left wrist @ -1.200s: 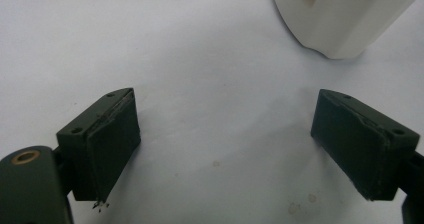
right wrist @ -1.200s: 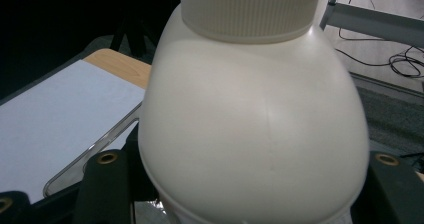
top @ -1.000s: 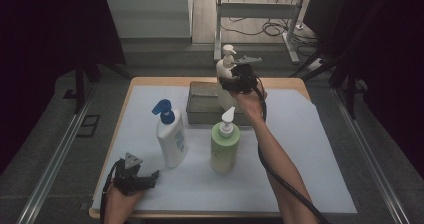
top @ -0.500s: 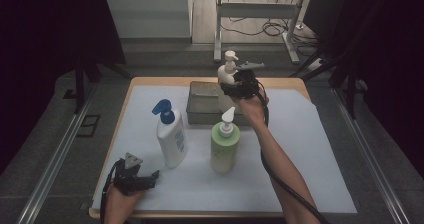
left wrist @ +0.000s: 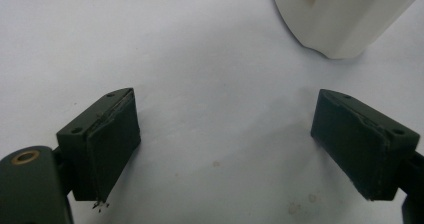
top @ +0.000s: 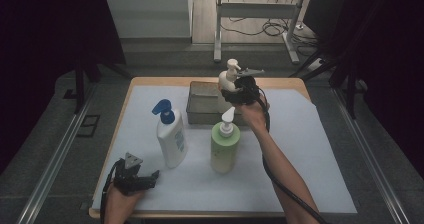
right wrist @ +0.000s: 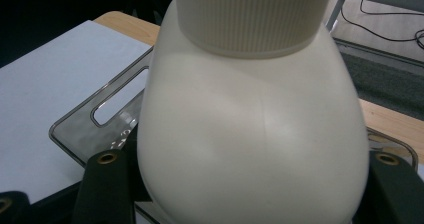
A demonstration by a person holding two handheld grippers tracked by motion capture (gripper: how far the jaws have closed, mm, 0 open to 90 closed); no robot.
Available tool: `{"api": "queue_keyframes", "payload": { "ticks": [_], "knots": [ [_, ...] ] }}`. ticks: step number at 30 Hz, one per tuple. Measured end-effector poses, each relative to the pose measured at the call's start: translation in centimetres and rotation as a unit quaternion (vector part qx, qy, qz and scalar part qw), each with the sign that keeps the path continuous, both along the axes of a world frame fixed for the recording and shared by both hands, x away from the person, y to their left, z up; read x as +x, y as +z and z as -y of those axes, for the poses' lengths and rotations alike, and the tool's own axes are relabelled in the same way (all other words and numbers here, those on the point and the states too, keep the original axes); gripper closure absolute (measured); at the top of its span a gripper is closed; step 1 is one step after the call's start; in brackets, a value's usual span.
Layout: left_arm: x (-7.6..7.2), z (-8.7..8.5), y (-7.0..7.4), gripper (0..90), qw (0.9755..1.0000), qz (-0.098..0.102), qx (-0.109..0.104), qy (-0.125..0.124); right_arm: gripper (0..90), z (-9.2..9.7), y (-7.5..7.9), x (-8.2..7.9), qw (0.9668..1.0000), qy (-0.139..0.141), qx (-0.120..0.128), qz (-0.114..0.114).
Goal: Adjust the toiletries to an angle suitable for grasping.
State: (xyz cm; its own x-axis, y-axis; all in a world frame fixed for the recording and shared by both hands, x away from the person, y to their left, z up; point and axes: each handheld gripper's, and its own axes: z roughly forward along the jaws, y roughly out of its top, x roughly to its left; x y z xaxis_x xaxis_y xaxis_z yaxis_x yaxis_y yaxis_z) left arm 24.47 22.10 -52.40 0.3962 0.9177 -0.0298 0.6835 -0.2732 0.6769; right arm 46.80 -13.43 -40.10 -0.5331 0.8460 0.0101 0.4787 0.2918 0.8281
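My right gripper (top: 239, 90) is up over the far end of the surface (top: 310, 149), and its fingers are clamped around the body of a cream pump bottle (top: 229, 79). In the right gripper view the cream bottle (right wrist: 250, 134) sits squarely between the two black fingers (right wrist: 107, 189), one on each flank, with its ribbed collar at the top. The bottle is upright, held above the clear grey tray (top: 202, 104) at the back of the white mat; I cannot tell whether its base touches the tray. That tray (right wrist: 107, 119) shows under the bottle, with a slotted handle in its rim.

My left gripper (top: 134, 176) rests low at the near left corner, fingers spread apart with nothing between them. The left gripper view looks down on bare white mat between the fingers (left wrist: 107, 139), with the base of a white bottle (left wrist: 340, 19) just ahead.

A white bottle with a blue pump (top: 170, 134) and a green bottle (top: 224, 146) stand mid-mat, near each other but apart.
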Motion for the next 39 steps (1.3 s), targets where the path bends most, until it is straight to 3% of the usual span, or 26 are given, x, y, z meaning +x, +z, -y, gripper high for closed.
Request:
{"api": "queue_keyframes", "payload": {
  "ticks": [9, 26, 39],
  "knots": [
    [0.0, 0.0, 0.0, 11.6, 1.0, 0.0, 0.001, 0.0, 36.4, 0.1, -1.2, 0.0, 0.9999, -0.002, -0.005, -0.014],
    [0.0, 0.0, 0.0, 11.6, 1.0, 0.0, 0.0, 0.0, 30.9, 0.1, -1.5, 0.1, 0.9998, 0.008, -0.015, -0.01],
    [0.0, 0.0, 0.0, 11.6, 1.0, 0.0, 0.001, 0.0, 30.7, 1.6, -1.5, -1.3, 0.9996, 0.029, -0.007, -0.002]
  ]
}}
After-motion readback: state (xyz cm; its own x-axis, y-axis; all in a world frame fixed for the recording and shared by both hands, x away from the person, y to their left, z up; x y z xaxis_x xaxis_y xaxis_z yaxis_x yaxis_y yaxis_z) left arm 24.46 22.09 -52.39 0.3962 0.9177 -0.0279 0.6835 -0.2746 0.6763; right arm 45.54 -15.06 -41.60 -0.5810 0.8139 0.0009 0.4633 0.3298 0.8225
